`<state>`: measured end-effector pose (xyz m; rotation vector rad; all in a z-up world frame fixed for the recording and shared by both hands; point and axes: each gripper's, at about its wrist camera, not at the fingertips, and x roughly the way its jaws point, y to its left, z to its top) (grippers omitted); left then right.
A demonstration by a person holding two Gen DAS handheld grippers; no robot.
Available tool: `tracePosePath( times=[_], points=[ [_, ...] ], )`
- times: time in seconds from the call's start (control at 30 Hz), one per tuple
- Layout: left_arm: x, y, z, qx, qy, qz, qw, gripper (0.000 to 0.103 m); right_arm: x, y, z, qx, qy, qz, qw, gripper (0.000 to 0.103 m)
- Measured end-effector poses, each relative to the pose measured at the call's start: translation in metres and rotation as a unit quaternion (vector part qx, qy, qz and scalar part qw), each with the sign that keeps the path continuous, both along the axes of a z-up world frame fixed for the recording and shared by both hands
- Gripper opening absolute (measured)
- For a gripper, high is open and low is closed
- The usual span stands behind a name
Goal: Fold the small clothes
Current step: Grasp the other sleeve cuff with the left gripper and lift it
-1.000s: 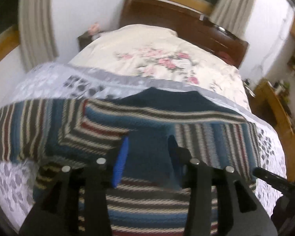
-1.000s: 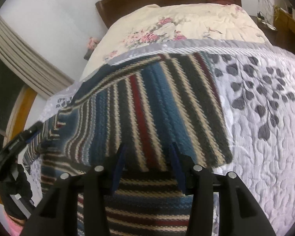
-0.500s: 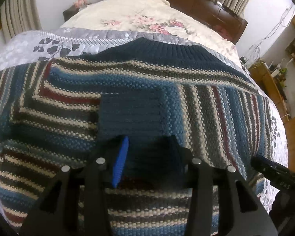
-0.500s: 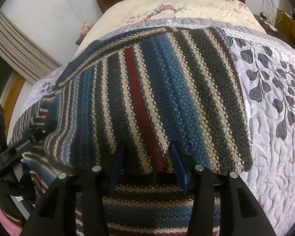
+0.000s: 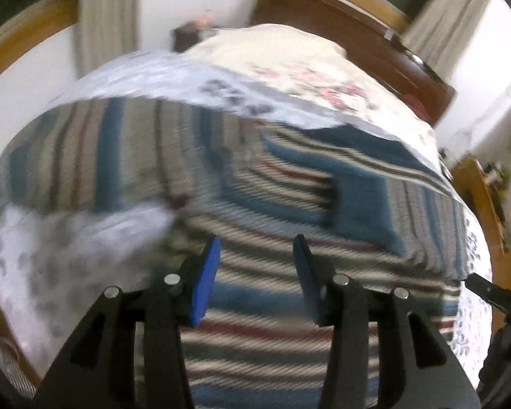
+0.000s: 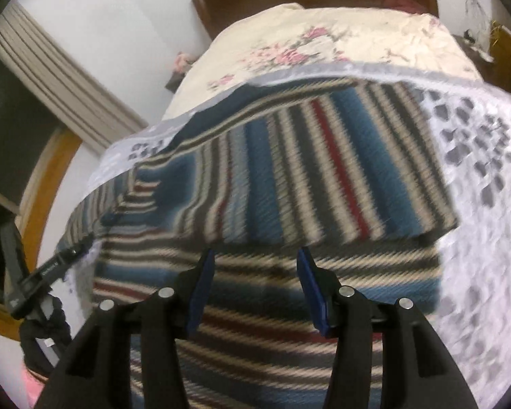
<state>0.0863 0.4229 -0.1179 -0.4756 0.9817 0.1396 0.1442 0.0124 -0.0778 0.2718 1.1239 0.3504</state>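
A knitted sweater (image 5: 289, 204) with blue, cream, black and red stripes lies spread on the bed. One sleeve (image 6: 340, 170) is folded across the body, and its dark blue cuff (image 5: 357, 201) rests near the middle. The other sleeve (image 5: 85, 156) stretches out flat to the left. My left gripper (image 5: 257, 242) hovers open over the lower body of the sweater, nothing between its fingers. My right gripper (image 6: 255, 254) is open too, just in front of the folded sleeve's edge. Both views are blurred by motion.
The sweater lies on a white quilt with grey leaves (image 6: 477, 156). Behind it are a cream floral duvet (image 5: 306, 68) and a dark wooden headboard (image 5: 340, 24). A wooden cabinet (image 5: 483, 197) stands beside the bed on the right. The left gripper's body (image 6: 47, 269) shows in the right wrist view.
Both grippers have pulled back and up from the sweater. The left one no longer has the dark cuff between its fingers; the folded sleeve stays lying across the body.
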Motion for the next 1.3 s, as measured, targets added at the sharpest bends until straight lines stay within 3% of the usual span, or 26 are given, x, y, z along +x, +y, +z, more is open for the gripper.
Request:
tracePosePath(
  times=[0.17, 0.3, 0.4, 0.77, 0.9, 1.07, 1.13, 1.2, 1.3],
  points=[
    [-0.048, 0.062, -0.016, -0.029, 0.0, 0.073, 0.9969, 0.044, -0.012, 0.035, -0.006, -0.002, 0.007, 0.023, 1.0, 0.051],
    [-0.073, 0.115, -0.031, -0.076, -0.016, 0.139, 0.9872, 0.042, -0.014, 0.059, -0.01, -0.01, 0.008, 0.036, 0.999, 0.051],
    [-0.076, 0.142, -0.037, -0.072, -0.02, 0.17, 0.9826, 0.042, -0.018, 0.072, -0.012, -0.015, 0.007, 0.044, 0.999, 0.055],
    [-0.065, 0.207, -0.051, -0.123, -0.051, 0.221, 0.9662, 0.042, -0.025, 0.074, -0.025, -0.05, 0.016, 0.017, 0.998, 0.055],
    [-0.06, 0.227, -0.059, -0.152, -0.062, 0.241, 0.9566, 0.042, -0.025, 0.07, -0.033, -0.054, 0.026, 0.005, 0.998, 0.055],
    [-0.054, 0.241, -0.062, -0.162, -0.077, 0.258, 0.9492, 0.04, -0.024, 0.069, -0.041, -0.058, 0.033, -0.005, 0.998, 0.055],
    [-0.05, 0.249, -0.061, -0.16, -0.082, 0.26, 0.9488, 0.035, -0.024, 0.069, -0.043, -0.058, 0.034, -0.008, 0.998, 0.055],
    [-0.046, 0.254, -0.058, -0.161, -0.091, 0.262, 0.9471, 0.021, -0.024, 0.069, -0.045, -0.059, 0.034, -0.009, 0.998, 0.055],
    [-0.042, 0.265, -0.052, -0.171, -0.111, 0.266, 0.9422, 0.013, -0.024, 0.069, -0.048, -0.063, 0.033, -0.011, 0.997, 0.055]
  ],
)
